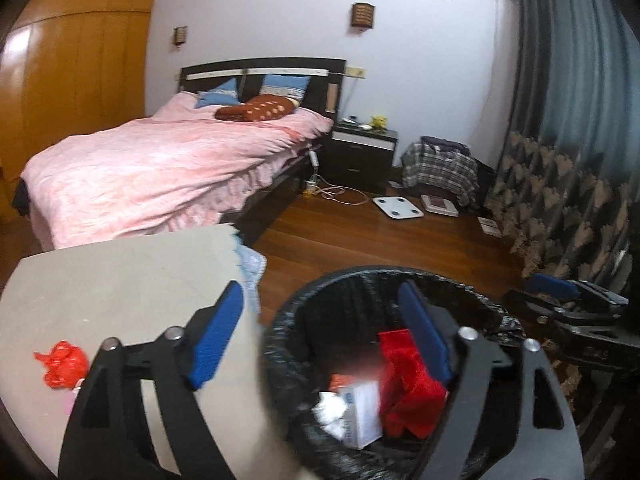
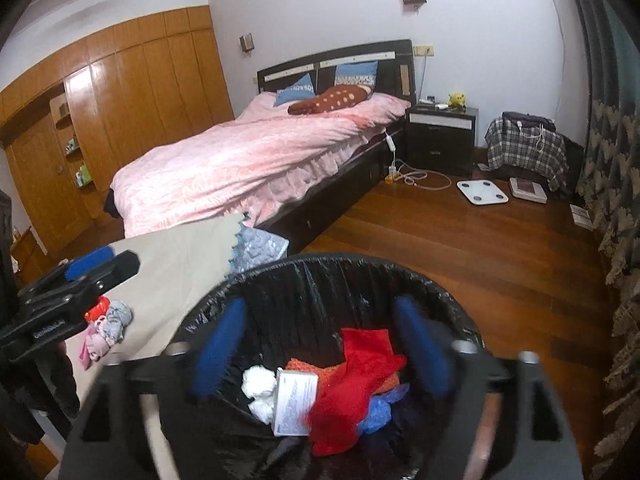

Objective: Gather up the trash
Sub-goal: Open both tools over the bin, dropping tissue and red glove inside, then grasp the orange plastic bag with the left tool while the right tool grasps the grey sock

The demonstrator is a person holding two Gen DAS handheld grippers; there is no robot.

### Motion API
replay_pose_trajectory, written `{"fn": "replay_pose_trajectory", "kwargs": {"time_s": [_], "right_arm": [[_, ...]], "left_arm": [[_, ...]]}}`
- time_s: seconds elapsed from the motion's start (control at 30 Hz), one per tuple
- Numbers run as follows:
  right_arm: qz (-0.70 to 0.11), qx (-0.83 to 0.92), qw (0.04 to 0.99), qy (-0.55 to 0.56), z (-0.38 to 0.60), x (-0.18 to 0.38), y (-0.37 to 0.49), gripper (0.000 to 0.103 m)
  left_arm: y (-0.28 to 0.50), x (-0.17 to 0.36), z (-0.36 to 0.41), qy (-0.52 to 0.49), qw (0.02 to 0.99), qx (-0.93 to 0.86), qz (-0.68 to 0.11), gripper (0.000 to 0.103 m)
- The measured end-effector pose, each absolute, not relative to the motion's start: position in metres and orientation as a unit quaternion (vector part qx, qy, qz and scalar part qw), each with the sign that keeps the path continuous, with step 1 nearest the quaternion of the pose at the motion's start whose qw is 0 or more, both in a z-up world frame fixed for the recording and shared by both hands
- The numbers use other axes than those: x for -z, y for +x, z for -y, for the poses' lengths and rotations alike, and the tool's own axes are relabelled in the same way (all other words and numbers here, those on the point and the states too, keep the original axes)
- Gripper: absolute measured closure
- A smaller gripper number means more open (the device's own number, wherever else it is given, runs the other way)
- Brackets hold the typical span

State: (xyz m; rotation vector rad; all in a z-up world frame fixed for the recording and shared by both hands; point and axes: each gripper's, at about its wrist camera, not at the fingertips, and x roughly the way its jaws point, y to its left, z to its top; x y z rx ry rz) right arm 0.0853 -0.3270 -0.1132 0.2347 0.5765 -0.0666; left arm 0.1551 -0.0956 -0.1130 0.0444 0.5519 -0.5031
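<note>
Right wrist view: right gripper (image 2: 320,354) spread wide, empty, over lined bin (image 2: 400,270). Left gripper (image 1: 320,336) likewise released; red wrapper (image 1: 62,364) on table (image 1: 120,280)

Both wrist views close above the lined bin (image 1: 384,280) (image 2: 344,264), facing the bed (image 1: 160,160) (image 2: 248,160).

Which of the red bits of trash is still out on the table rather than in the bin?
The small crumpled red wrapper on the beige table; the bigger red cloth already lies inside the black-lined bin.
</note>
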Motion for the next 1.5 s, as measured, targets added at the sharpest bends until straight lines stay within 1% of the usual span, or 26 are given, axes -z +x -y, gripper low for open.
{"fn": "replay_pose_trajectory", "kwargs": {"time_s": [0.03,0.1,0.27,0.8,1.23,1.37,1.5], "right_arm": [[-0.279,0.032,0.953,0.115,0.324,0.111,0.085,0.009],[-0.272,0.028,0.955,0.114,0.317,0.106,0.085,0.006],[-0.265,0.006,0.958,0.108,0.297,0.099,0.091,0.006],[-0.274,-0.099,0.955,0.06,0.186,0.095,0.132,0.006],[-0.281,-0.151,0.947,0.042,0.118,0.107,0.162,0.006],[-0.286,-0.159,0.944,0.03,0.097,0.119,0.174,0.006],[-0.312,-0.168,0.935,0.028,0.075,0.139,0.192,0.008]], "left_arm": [[0.154,0.111,0.09,0.022,0.933,0.238,-0.268,0.019],[0.155,0.107,0.078,0.019,0.937,0.226,-0.267,0.017],[0.153,0.097,0.035,0.01,0.947,0.185,-0.263,0.013],[0.138,0.087,-0.092,0.002,0.965,0.052,-0.256,0.013],[0.138,0.1,-0.154,-0.005,0.964,-0.007,-0.265,0.013],[0.143,0.109,-0.168,-0.004,0.962,-0.022,-0.271,0.013],[0.149,0.12,-0.179,-0.004,0.96,-0.031,-0.28,0.013]]}}
